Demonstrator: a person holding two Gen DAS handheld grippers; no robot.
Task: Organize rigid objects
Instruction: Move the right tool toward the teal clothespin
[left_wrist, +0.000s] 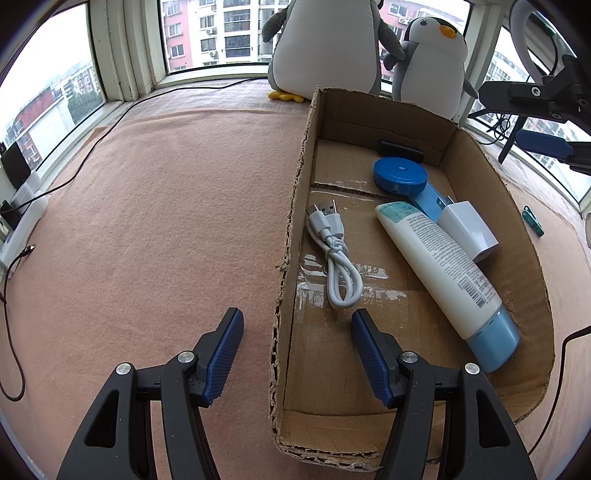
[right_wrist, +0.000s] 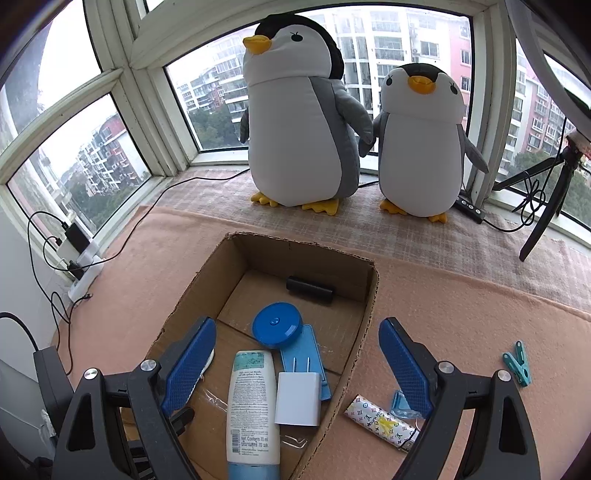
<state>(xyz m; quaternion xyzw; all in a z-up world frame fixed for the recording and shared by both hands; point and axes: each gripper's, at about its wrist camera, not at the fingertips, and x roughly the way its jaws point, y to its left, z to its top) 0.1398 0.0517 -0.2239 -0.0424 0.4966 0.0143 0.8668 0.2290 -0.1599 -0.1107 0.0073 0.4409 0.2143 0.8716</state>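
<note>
While both pairs of tongs hang empty with their blue-padded jaws spread wide, the shallow brown cardboard box (left_wrist: 491, 206) on the pink felt blanket (left_wrist: 155, 206) serves as the landmark for everything else. The left tongs (left_wrist: 297, 354) straddle the box's near left wall, one pad over the blanket and the other over the box floor. Inside the box, nearest its left wall, lies a coiled white USB cable (left_wrist: 334, 254). To the right of the cable, a white squeeze tube with a pale blue cap (left_wrist: 443, 273) lies at a slant, cap toward the near end. Beyond the tube's far end sits a round blue tape measure (left_wrist: 400, 175), partly resting on a flat light blue card (right_wrist: 308, 354), and a white wall charger plug (left_wrist: 469, 227) lies on that card, touching the tube. Against the box's far wall rests a small black cylinder (right_wrist: 310, 290).

The right tongs (right_wrist: 297, 369) hover over the box's near right side, one pad inside and the other outside its right wall. Just outside that wall, on the blanket, lies a white patterned lighter (right_wrist: 384, 421), beside a small clear blue item (right_wrist: 400, 404) partly hidden by the pad. Farther right lies a teal clothes peg (right_wrist: 517, 363). Behind the box stand two grey-and-white plush penguins (right_wrist: 299, 122).
</note>
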